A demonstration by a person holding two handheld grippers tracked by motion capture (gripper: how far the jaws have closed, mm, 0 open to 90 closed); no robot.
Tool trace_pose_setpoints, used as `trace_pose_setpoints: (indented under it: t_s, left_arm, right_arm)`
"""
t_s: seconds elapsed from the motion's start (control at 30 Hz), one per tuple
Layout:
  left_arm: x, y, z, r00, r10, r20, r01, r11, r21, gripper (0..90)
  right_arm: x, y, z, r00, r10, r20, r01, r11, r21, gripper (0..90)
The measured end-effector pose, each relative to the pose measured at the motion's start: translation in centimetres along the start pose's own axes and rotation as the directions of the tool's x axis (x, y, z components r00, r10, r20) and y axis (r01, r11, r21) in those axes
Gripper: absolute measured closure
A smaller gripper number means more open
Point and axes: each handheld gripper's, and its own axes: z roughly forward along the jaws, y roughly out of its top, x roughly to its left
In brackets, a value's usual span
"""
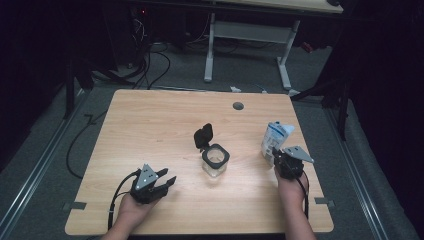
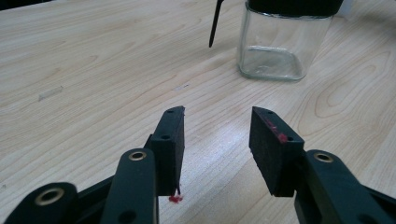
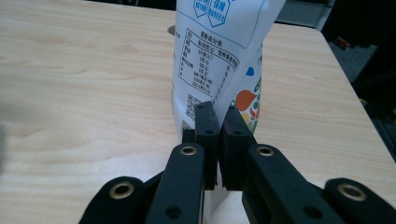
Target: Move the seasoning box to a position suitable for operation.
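Right gripper (image 3: 218, 122) pinches the white printed paper pouch (image 3: 219, 60) at its lower edge, centre frame — keep the squeeze firm and lift it upright. Left gripper (image 2: 215, 135), jaws spread, waits low, the clear square glass jar (image 2: 282, 44) upper right.

- Left gripper (image 1: 167, 181): low over the near-left table area, jaws parted, nothing between them.
- Right gripper (image 3: 219, 122): upright in hand, jaws pinched together.
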Motion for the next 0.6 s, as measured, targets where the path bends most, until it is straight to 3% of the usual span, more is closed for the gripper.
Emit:
trace_pose_setpoints:
  t_s: [0.2, 0.37, 0.6]
  left_arm:
    - [-0.2, 0.1, 0.0, 1.0, 0.006, -0.003, -0.006, 1.0, -0.003, 55.7]
    - [-0.2, 0.1, 0.1, 1.0, 0.009, -0.001, -0.009, 1.0, 0.0, 55.6]
    - [-0.1, 0.0, 0.0, 0.9999, 0.011, -0.003, -0.011, 0.9999, 0.001, 55.4]
  right_arm:
    - [0.8, -1.0, -1.7, 0.9993, -0.02, -0.033, 0.02, 1.0, -0.009, 87.2]
    - [1.0, -1.2, -2.1, 0.9992, -0.031, -0.024, 0.031, 0.999, -0.02, 85.0]
    - [1.0, -1.3, -1.3, 0.9999, -0.011, -0.013, 0.011, 1.0, -0.006, 65.7]
